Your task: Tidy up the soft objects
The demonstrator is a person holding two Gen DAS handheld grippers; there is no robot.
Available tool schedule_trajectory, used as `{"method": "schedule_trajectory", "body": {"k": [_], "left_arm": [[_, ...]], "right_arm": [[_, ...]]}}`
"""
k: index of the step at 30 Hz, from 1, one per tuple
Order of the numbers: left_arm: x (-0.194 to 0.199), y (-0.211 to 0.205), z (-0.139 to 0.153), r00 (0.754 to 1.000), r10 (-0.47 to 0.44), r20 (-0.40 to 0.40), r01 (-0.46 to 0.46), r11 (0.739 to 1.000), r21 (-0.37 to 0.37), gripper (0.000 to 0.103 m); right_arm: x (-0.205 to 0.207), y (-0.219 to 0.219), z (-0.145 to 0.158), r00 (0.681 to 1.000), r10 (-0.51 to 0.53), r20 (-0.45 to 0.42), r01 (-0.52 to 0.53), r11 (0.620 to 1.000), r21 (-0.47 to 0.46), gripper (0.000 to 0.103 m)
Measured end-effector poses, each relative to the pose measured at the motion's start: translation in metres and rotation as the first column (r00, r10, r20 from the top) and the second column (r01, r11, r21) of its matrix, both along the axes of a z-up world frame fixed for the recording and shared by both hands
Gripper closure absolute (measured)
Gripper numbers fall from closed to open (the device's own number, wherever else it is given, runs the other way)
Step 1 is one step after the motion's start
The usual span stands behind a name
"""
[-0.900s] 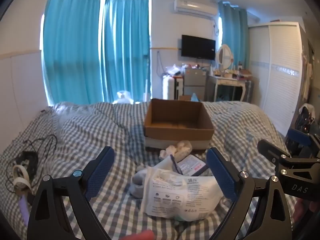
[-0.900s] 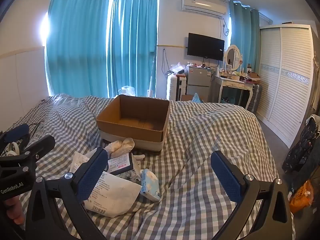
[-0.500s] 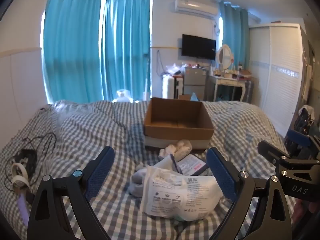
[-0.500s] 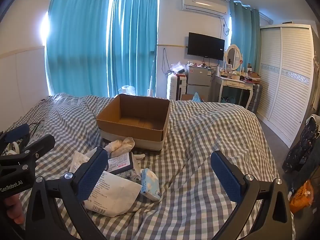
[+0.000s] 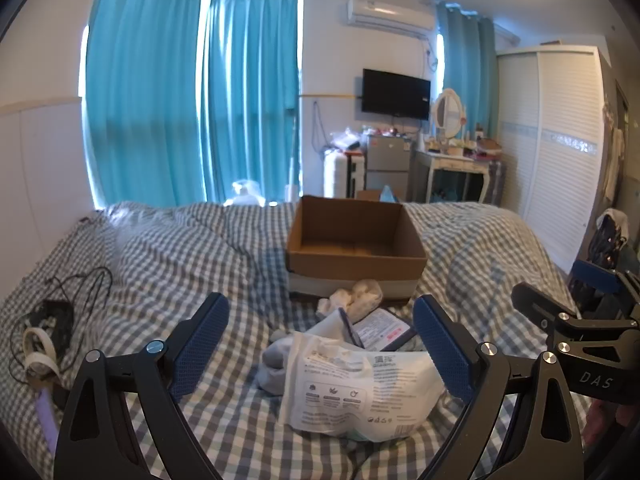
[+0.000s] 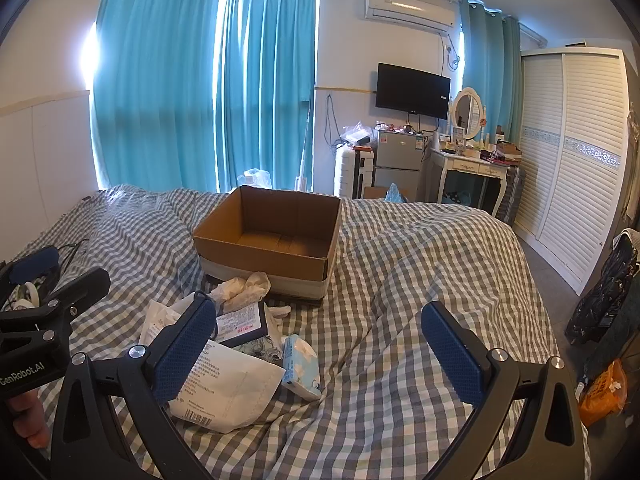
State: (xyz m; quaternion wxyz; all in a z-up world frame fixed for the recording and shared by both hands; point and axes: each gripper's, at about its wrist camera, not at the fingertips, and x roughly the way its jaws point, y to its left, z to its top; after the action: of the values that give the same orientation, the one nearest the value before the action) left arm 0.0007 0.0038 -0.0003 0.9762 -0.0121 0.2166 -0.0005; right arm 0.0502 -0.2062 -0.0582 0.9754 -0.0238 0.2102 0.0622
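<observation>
Lying on the gingham bedspread (image 5: 168, 264) in front of an open cardboard box (image 5: 356, 256) is a small heap of soft things. Nearest the cameras, a white plastic pouch (image 5: 360, 392) with printed text is resting flat, its long axis running across the left wrist view, from the left jaw's side toward the right jaw's side; in the right wrist view the same pouch (image 6: 228, 388) is angling away to the lower left, barcode end nearest the lens. A grey sock (image 5: 274, 364) is poking out from under the pouch's left edge. Behind the pouch, a dark-edged flat packet (image 5: 380, 328) with a red-and-white label is lying tilted, its long side pointing roughly toward the box. A crumpled cream cloth (image 5: 356, 296) is sitting just against the box's front wall. A pale blue tissue pack (image 6: 300, 366) is lying just beside the pouch on the right, its long axis pointing toward the box and slightly left.

The left gripper (image 5: 320, 344) is hovering above the pile with its blue-padded jaws spread wide and nothing between the pads; the pouch is showing in the gap below. The right gripper (image 6: 320, 344) is likewise standing fully apart, gripping nothing, over bare checked fabric to the right of the pile. The box is standing upright, its inside looking bare. At the far left, a black cable (image 5: 60, 292) is lying well apart from the heap.
</observation>
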Motion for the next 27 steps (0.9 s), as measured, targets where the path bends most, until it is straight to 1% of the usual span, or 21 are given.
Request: {"method": "schedule_trajectory", "body": {"k": [27], "left_arm": [[0.0002,0.0005,-0.0002,1.0,0.0,0.0,0.0,1.0,0.001,0.007]], "right_arm": [[0.0021,0.0007,0.0002,1.0,0.001,-0.006,-0.001,1.0,-0.001,0.0]]}}
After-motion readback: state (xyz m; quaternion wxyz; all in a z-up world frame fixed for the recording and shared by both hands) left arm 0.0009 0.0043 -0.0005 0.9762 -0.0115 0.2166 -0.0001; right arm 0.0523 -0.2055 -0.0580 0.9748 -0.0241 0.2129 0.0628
